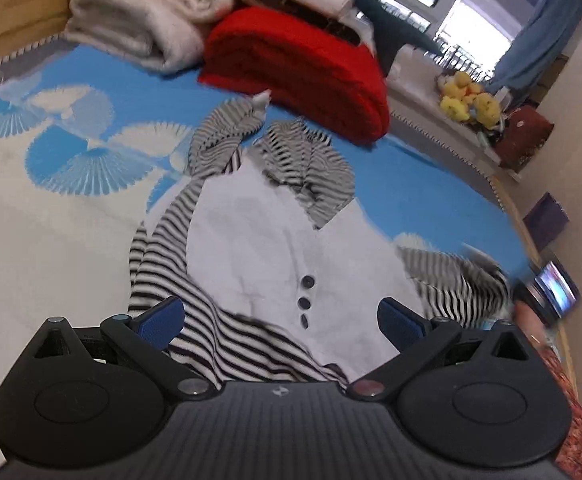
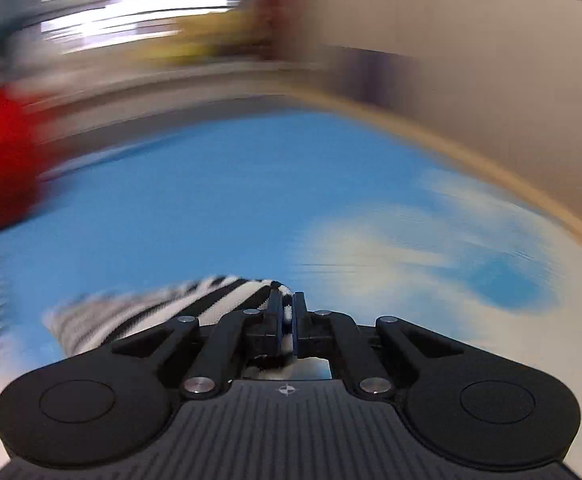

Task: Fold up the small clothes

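The small white buttoned top with black-striped sleeves lies spread on the blue bedcover. The right gripper pinches a striped sleeve; the left gripper hovers wide, empty. Carry the sleeve flat across the chest, keeping it taut.

One striped garment (three buttons), two folded blankets

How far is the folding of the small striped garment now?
Done: the striped garment is spread on the blue blanket, white front and buttons facing up. In hand: the right tongs are shut on a striped sleeve; the left tongs hover open above the hem. Left: no fold looks finished; both sleeves and the body are unfolded.
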The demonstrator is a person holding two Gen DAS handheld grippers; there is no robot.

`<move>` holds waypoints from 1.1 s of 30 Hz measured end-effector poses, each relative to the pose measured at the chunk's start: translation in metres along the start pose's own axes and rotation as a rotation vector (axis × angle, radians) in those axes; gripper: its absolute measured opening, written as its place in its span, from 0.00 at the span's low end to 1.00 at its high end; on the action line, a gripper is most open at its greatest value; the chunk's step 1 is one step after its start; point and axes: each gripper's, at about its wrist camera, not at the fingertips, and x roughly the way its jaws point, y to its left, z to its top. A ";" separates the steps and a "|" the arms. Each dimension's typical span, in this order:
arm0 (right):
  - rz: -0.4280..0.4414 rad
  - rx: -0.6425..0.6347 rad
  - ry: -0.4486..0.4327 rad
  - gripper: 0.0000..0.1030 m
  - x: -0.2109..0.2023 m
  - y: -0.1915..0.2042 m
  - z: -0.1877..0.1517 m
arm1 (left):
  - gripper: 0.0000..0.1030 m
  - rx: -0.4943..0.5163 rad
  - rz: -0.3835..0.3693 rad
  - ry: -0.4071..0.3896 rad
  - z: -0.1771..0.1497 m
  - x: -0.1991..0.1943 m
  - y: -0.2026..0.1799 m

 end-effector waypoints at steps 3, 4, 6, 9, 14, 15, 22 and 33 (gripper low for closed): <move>-0.148 0.154 0.201 0.37 0.046 -0.093 -0.002 | 1.00 -0.048 0.094 -0.003 0.006 0.029 0.020; -0.045 0.188 0.251 0.46 0.047 -0.117 -0.009 | 1.00 -0.053 0.133 -0.003 0.008 0.039 0.029; 0.133 0.199 0.309 0.53 0.033 -0.149 -0.025 | 1.00 -0.066 0.182 0.031 0.013 0.059 0.047; 0.361 0.061 0.404 0.60 -0.013 -0.164 -0.060 | 1.00 -0.071 0.196 0.094 0.016 0.082 0.075; 0.820 -0.123 0.712 0.71 -0.109 -0.157 -0.145 | 1.00 -0.073 0.192 0.221 0.006 0.126 0.126; 0.867 -0.162 0.755 0.71 -0.132 -0.152 -0.159 | 1.00 -0.075 0.193 0.226 0.003 0.134 0.135; 0.958 -0.290 0.739 0.83 -0.176 -0.113 -0.194 | 1.00 -0.041 0.166 0.252 -0.023 0.179 0.143; 0.708 -0.271 0.551 0.14 -0.193 -0.155 -0.206 | 0.02 0.079 0.157 0.237 -0.047 0.096 0.099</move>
